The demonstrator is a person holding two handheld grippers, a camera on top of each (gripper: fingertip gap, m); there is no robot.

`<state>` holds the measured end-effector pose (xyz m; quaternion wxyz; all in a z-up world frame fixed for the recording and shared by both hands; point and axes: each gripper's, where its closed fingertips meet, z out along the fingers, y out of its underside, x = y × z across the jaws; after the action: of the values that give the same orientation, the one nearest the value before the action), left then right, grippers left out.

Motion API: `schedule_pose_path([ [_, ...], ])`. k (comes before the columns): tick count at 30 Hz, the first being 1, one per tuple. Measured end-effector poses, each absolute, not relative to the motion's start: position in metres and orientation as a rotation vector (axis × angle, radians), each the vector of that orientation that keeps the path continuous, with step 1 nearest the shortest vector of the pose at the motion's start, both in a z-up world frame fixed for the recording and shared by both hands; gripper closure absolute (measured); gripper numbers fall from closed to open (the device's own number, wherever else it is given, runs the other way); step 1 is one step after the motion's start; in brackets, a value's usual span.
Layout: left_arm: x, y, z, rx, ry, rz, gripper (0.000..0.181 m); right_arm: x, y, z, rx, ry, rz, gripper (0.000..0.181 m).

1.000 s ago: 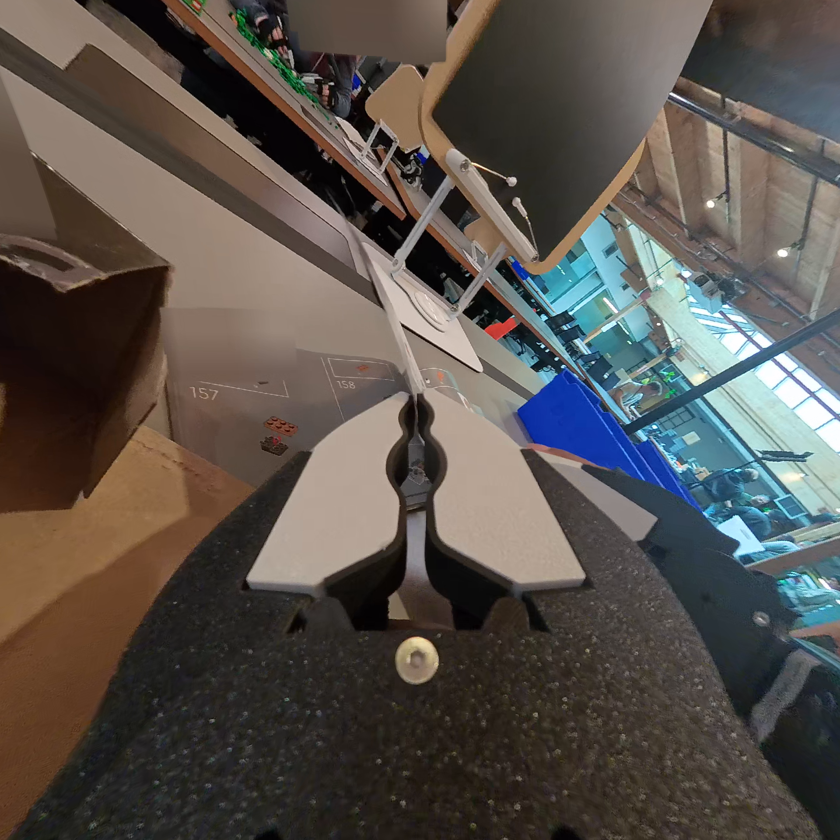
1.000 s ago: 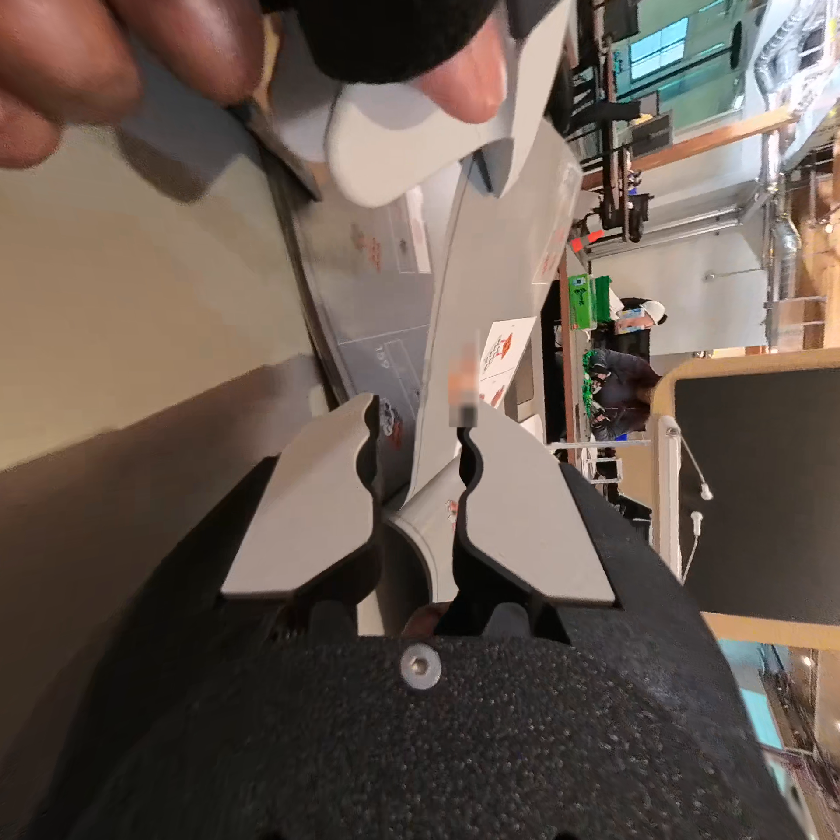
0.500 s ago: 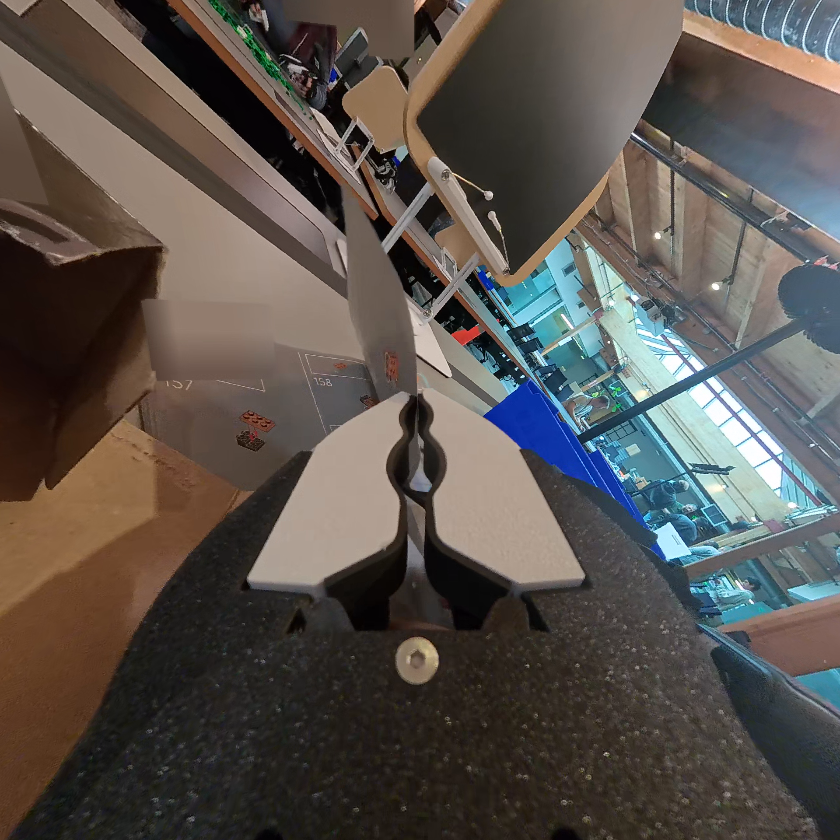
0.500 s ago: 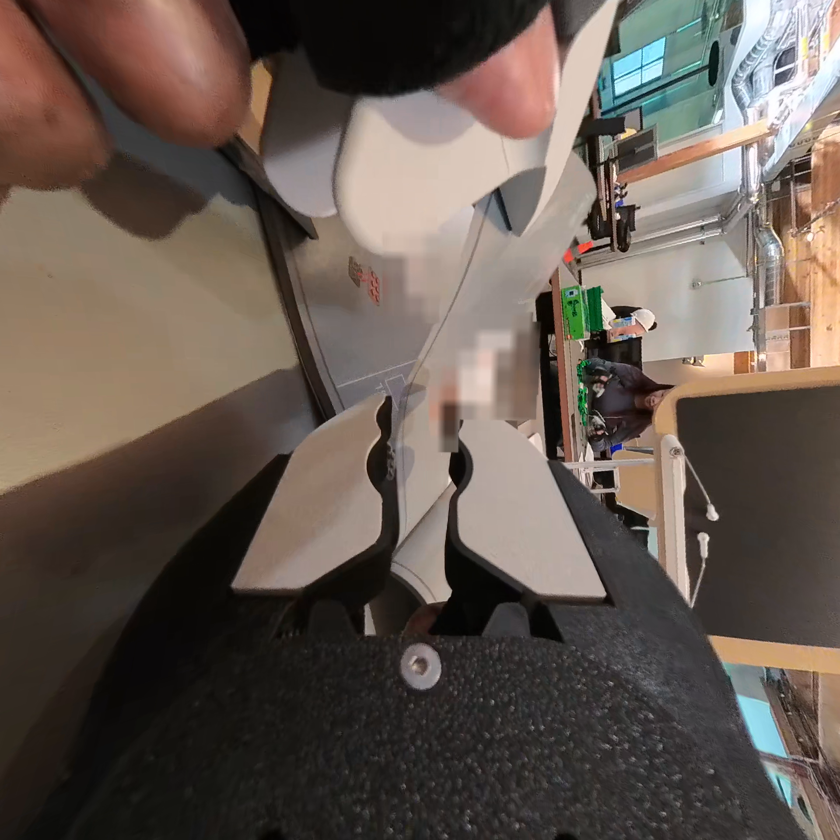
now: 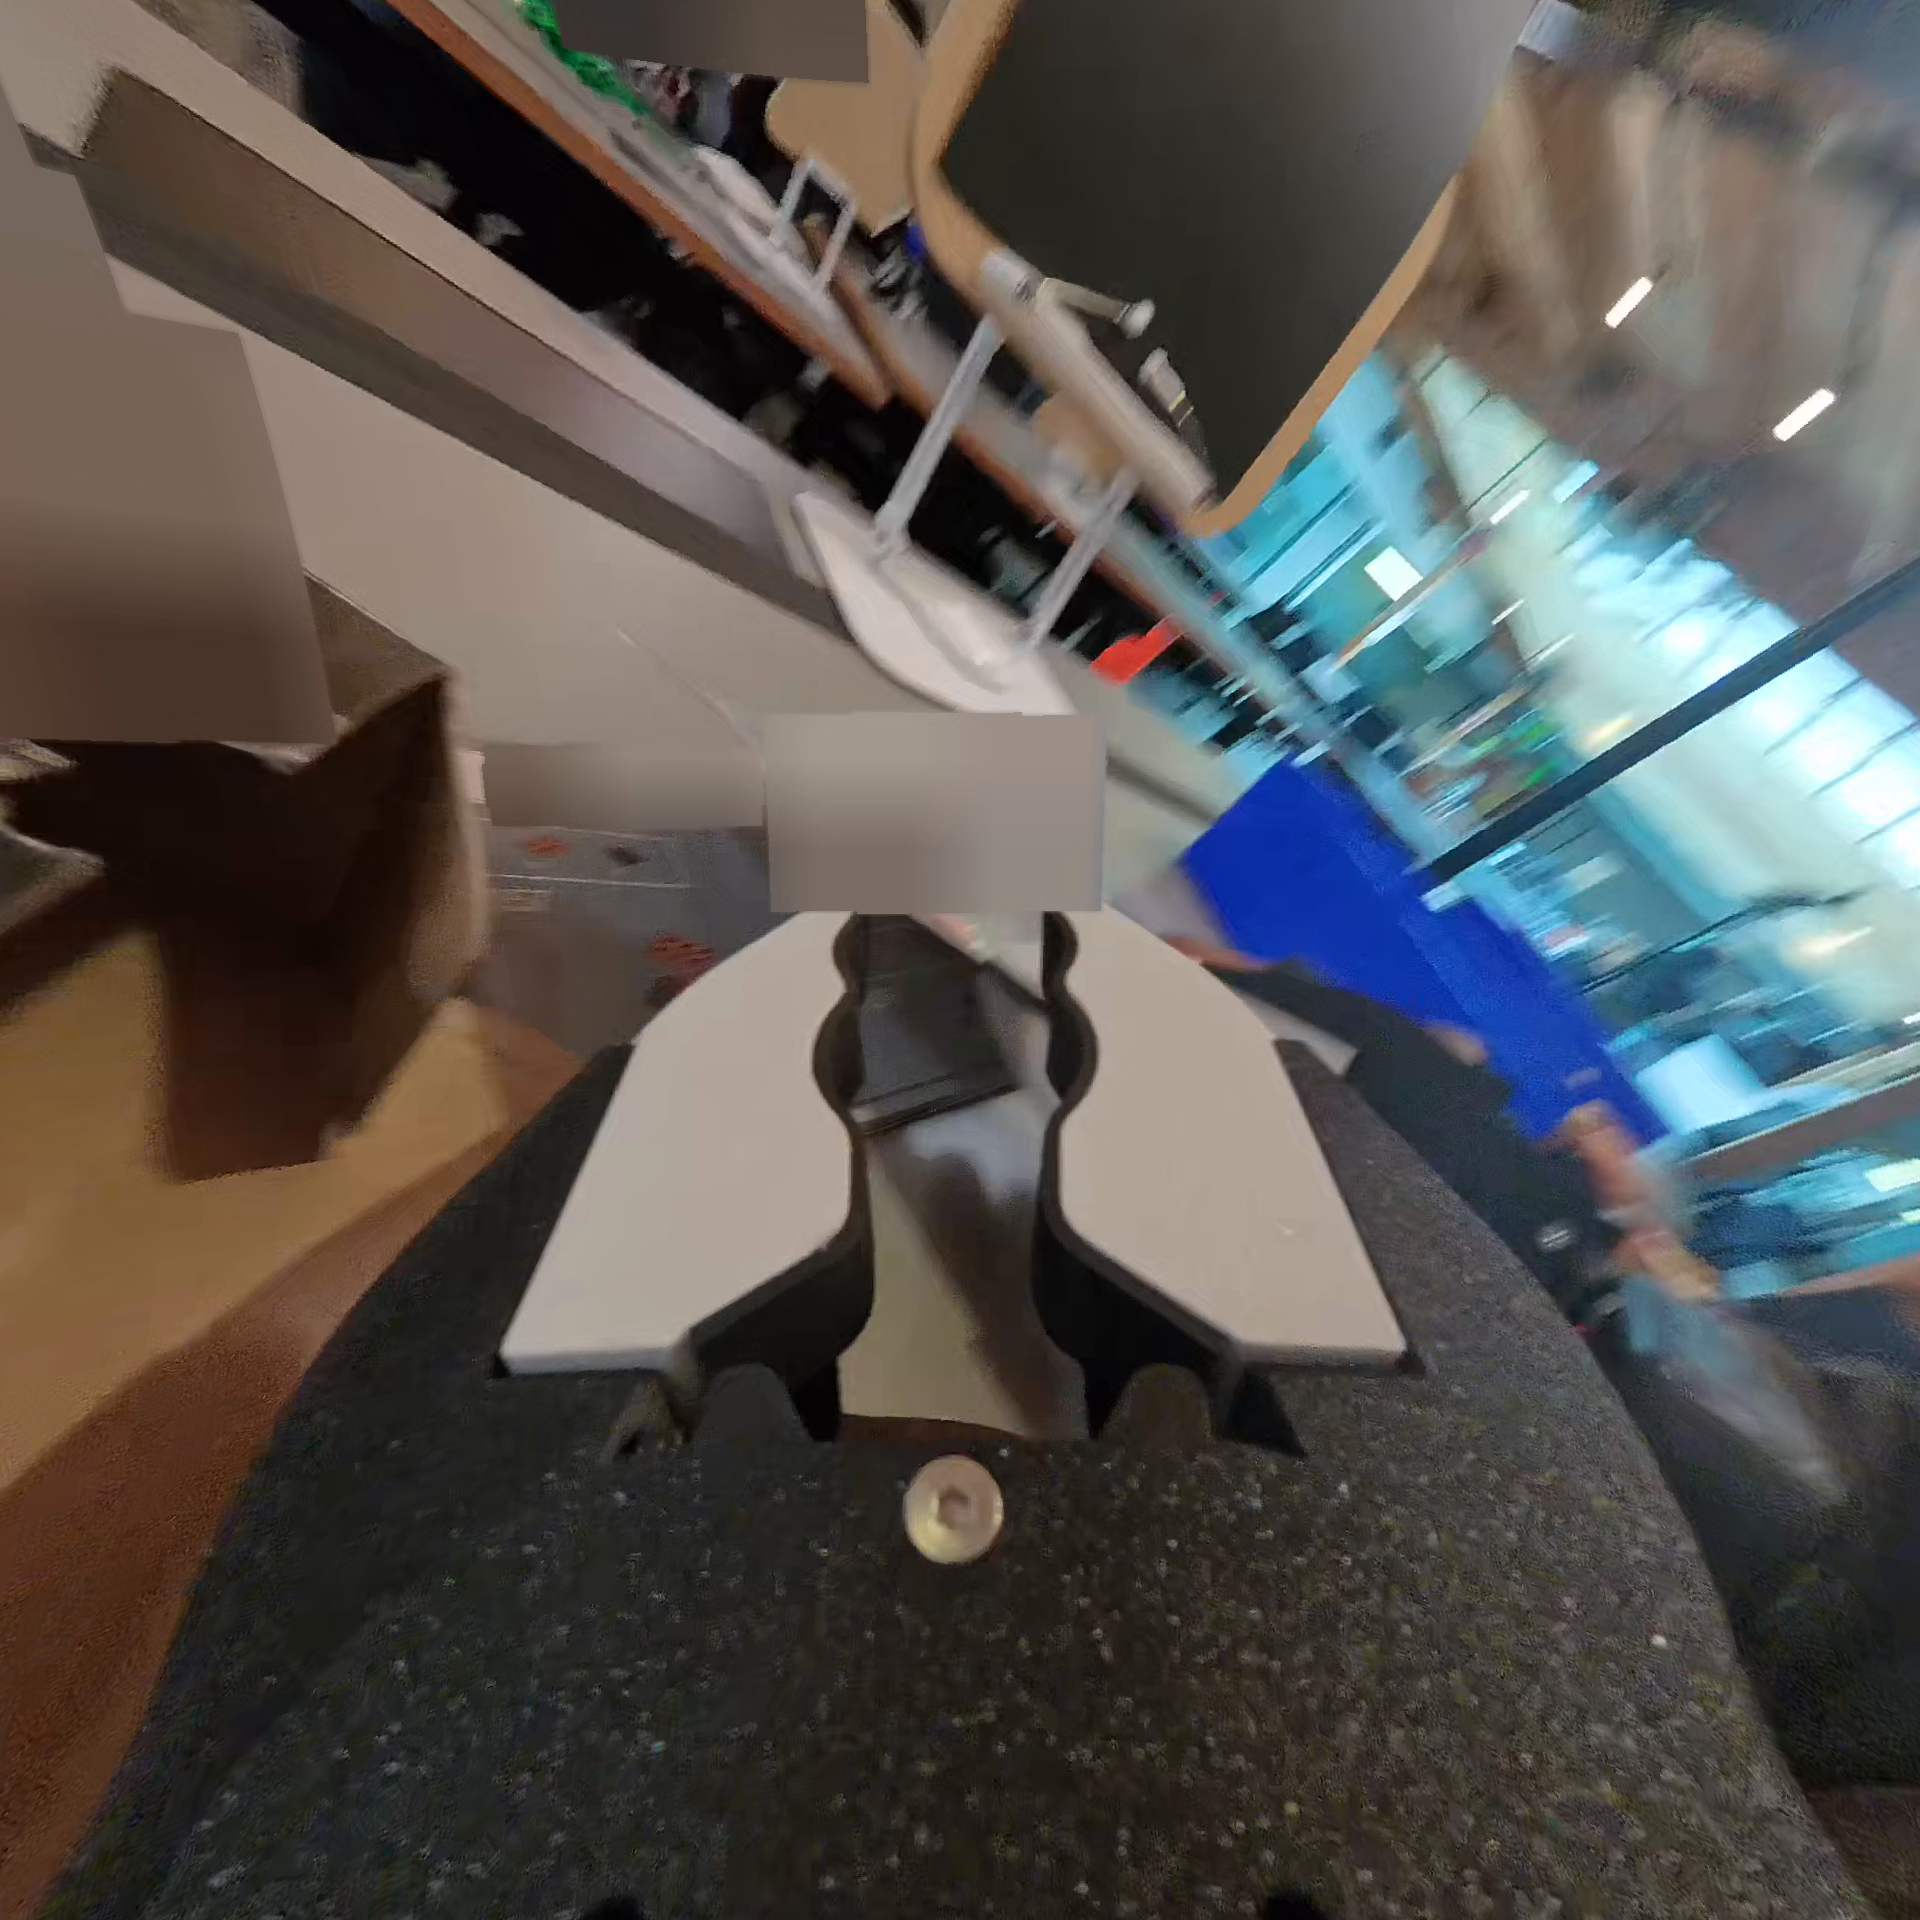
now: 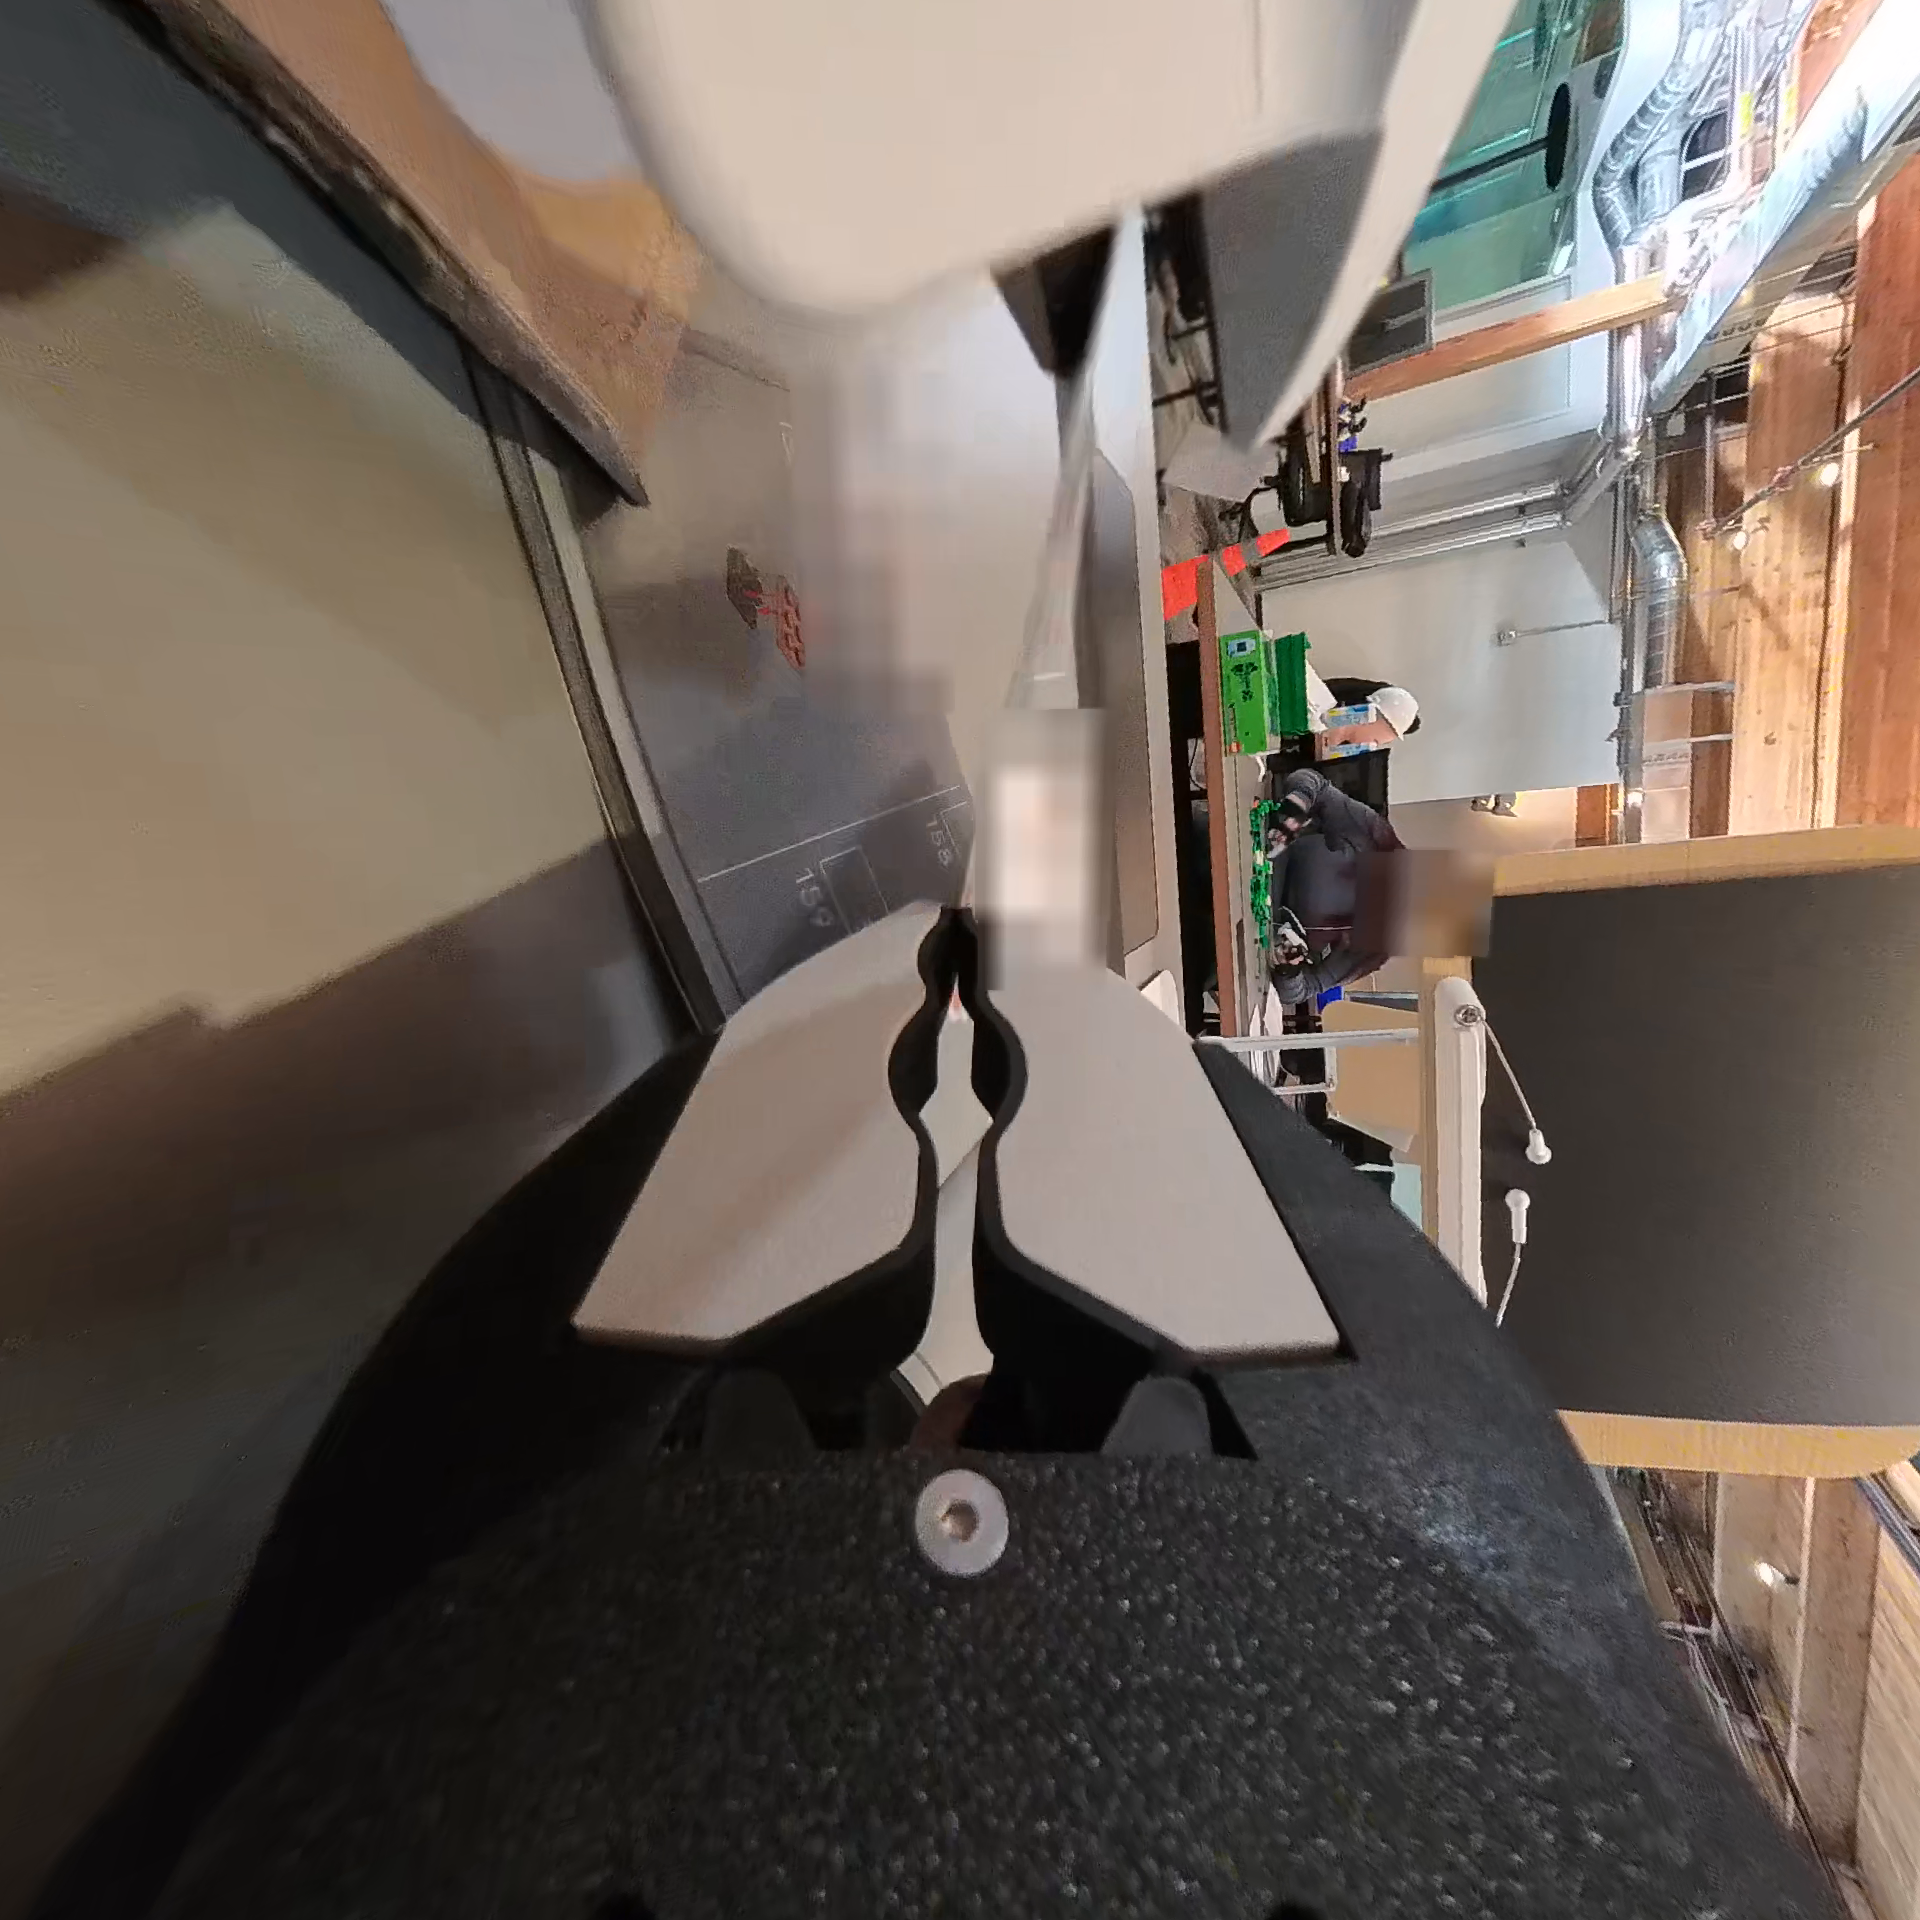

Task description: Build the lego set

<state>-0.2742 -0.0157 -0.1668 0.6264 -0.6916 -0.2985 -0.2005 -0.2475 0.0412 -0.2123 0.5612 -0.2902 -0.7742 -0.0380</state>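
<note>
The grey instruction booklet lies open on the table ahead, with red brick drawings on its page. My left gripper is open, its jaws well apart, with a grey sheet showing in the gap; the view is blurred. My right gripper is shut on a thin lifted booklet page that rises from its tips. The left gripper's pale fingers fill the top of the right wrist view, close above the page. No loose bricks are in view.
A brown cardboard box stands at the left on the wooden table. A blue bin is at the right. A black wood-rimmed panel on a white stand is beyond. People work at a far bench. Tip to tip, the grippers are about 8 centimeters apart.
My left gripper was shut on the page and has opened and let it go. My right gripper was open around the page and has shut on it.
</note>
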Motion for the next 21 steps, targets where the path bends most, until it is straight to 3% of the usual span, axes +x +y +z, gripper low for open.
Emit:
schedule_pose_path([
  [4,-0.284,-0.045,-0.182,-1.880,-0.511,0.011,0.134,-0.247,0.042,-0.216,-0.680,-1.835,-0.095,0.181],
  [11,-0.272,-0.072,-0.222,-2.344,-0.157,0.450,0.134,-0.247,0.045,-0.221,-0.694,-1.861,-0.098,0.181],
  [14,-0.279,-0.074,-0.237,-2.454,-0.075,0.577,0.144,-0.246,0.045,-0.224,-0.695,-1.873,-0.112,0.181],
  [18,-0.282,-0.074,-0.251,-2.546,0.014,0.630,0.178,-0.244,0.046,-0.228,-0.693,-1.905,-0.135,0.181],
  [21,-0.295,-0.082,-0.240,-2.541,-0.039,0.724,0.179,-0.242,0.046,-0.232,-0.693,-1.929,-0.148,0.181],
])
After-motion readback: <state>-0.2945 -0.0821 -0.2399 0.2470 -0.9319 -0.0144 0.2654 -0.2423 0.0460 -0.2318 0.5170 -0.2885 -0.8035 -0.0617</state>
